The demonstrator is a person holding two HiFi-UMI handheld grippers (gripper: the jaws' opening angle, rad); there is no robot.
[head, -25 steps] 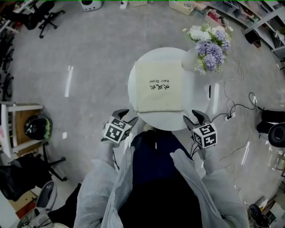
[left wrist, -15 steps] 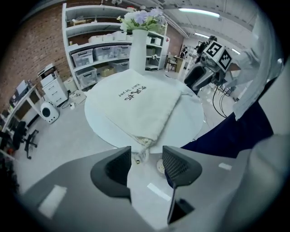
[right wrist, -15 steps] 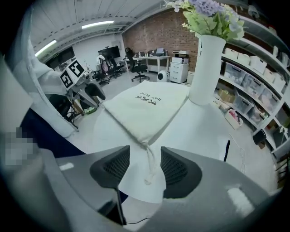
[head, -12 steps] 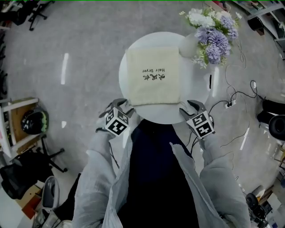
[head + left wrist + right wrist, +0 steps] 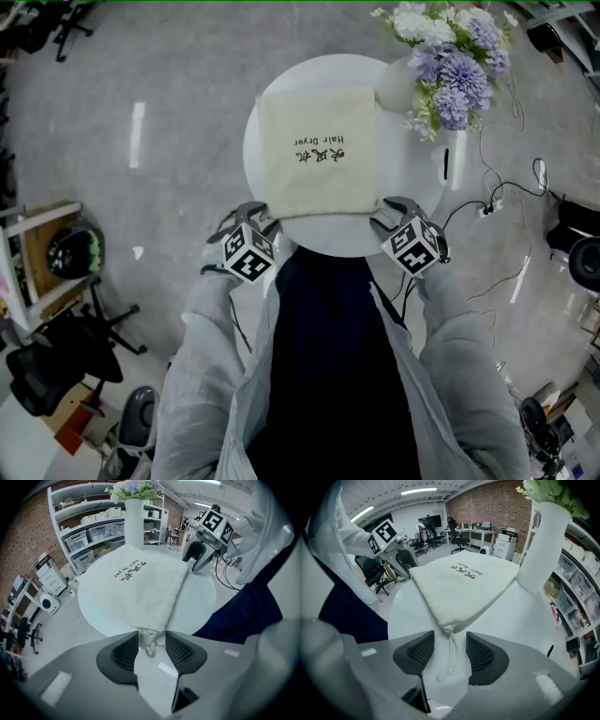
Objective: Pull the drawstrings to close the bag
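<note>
Bag (image 5: 317,155) flat on bench (image 5: 398,164); left drawstring (image 5: 150,644) loose inside open, just-closing left claw (image 5: 152,638); right drawstring (image 5: 452,653) inside open right claw (image 5: 450,638).

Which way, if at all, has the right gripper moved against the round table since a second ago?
Yes. The right gripper has moved in toward the round table, to the near right corner of the bag; its drawstring lies between the open jaws.

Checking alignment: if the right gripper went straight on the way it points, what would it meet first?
Most likely the drawstring lying on the table between the right gripper's open jaws, just short of the bag; depth is hard to judge.
</note>
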